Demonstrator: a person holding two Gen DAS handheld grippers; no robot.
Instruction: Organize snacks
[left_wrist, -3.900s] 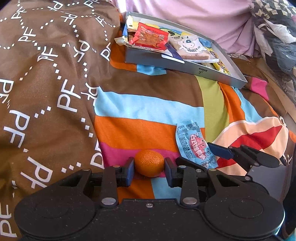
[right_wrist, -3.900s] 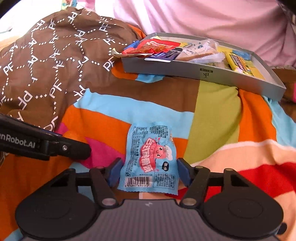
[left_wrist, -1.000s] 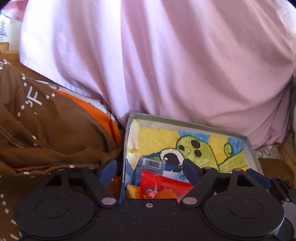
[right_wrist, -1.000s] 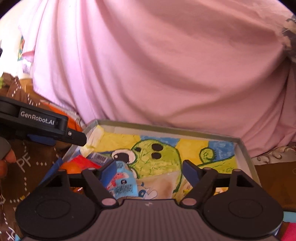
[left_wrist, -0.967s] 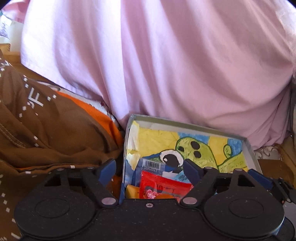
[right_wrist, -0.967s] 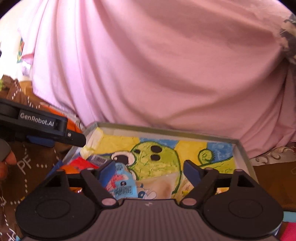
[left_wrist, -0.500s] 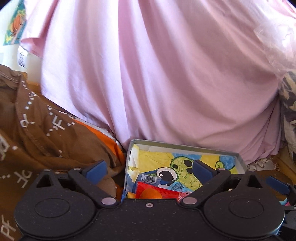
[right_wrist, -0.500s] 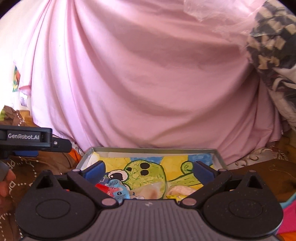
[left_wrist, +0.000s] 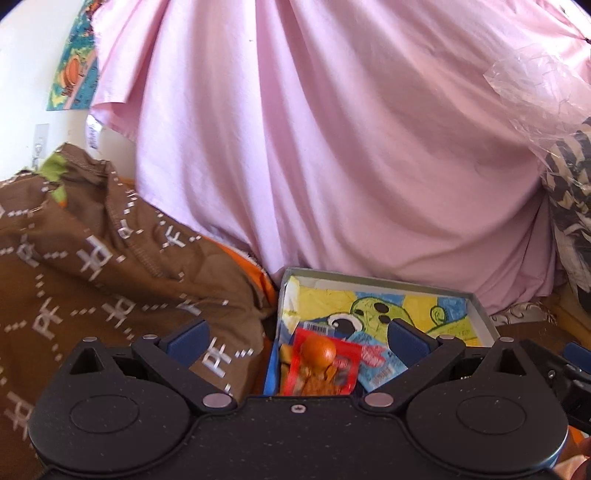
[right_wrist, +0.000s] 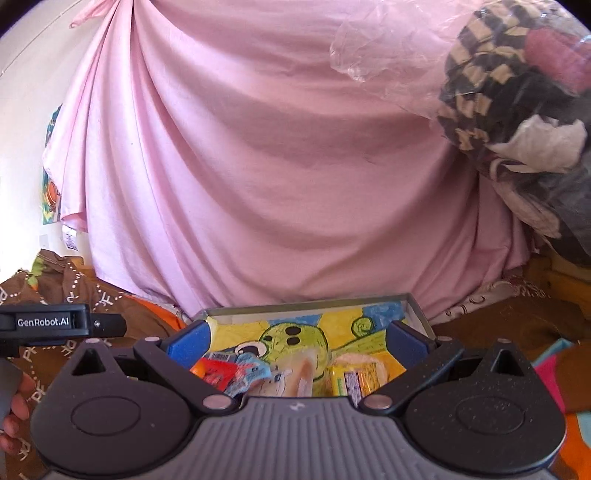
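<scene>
Snacks sit gathered in the grey box, whose floor carries a green cartoon drawing. In the left wrist view a small orange rests on a red packet at the box's near left corner, about 6 o'clock of the drawing, with a blue packet just beside it at 3 o'clock. The right wrist view shows a yellow bar and a pale wrapped cake toward the right of the pile.

Left gripper hangs above that corner, fingers spread wide and empty. Right gripper is likewise splayed with nothing between its pads. Brown quilt lies at 9 o'clock of the box, pink sheet at 12.

Both drops look finished, so the step in hand is release and clearing away. Next, I judge, comes looking for any loose snack outside the box; none shows here.
</scene>
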